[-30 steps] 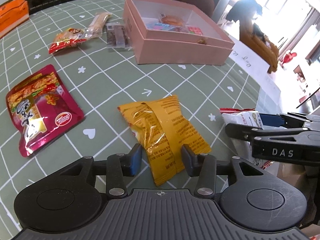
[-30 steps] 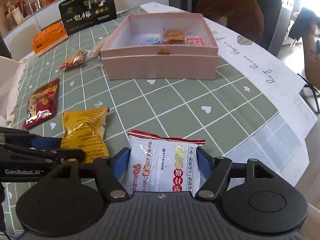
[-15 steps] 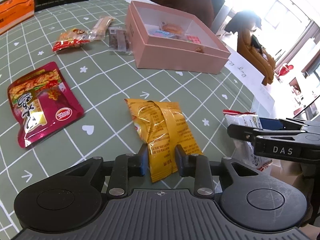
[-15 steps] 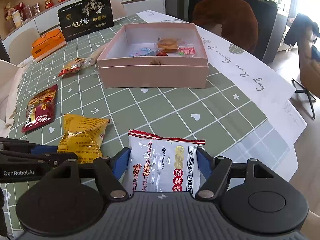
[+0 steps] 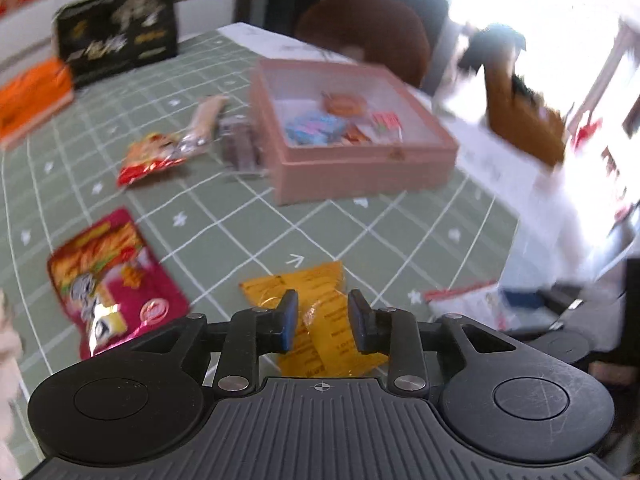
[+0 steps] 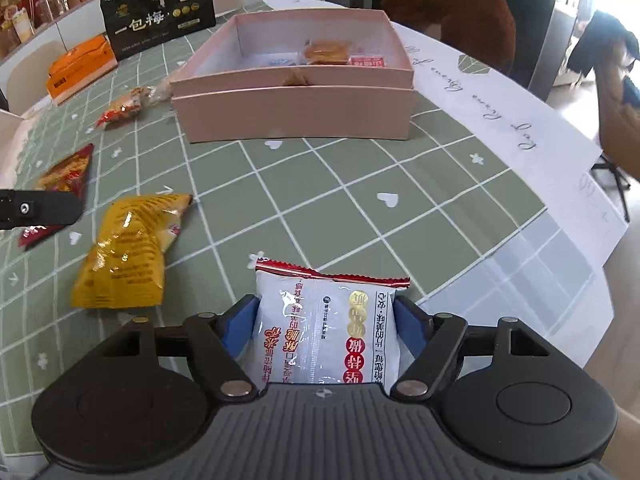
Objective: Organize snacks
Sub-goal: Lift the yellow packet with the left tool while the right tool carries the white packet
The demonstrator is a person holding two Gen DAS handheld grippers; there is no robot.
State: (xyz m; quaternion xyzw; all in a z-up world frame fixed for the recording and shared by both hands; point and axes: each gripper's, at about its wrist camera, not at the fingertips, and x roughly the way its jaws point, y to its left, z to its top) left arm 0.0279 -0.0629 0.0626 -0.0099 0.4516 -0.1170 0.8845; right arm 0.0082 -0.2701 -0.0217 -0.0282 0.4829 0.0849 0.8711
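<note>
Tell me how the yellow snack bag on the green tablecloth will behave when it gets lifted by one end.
The yellow snack bag is probably floppy: its film is creased and puckered, so the free end would likely sag. Its glossy wrapper catches glare, so it may slip between narrow pads. It looks puffed, so likely light for its size, and the contents may crush under a hard squeeze.

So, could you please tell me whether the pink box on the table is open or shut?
Open: the pink box has no lid on top, and wrapped snacks show inside it.
</note>
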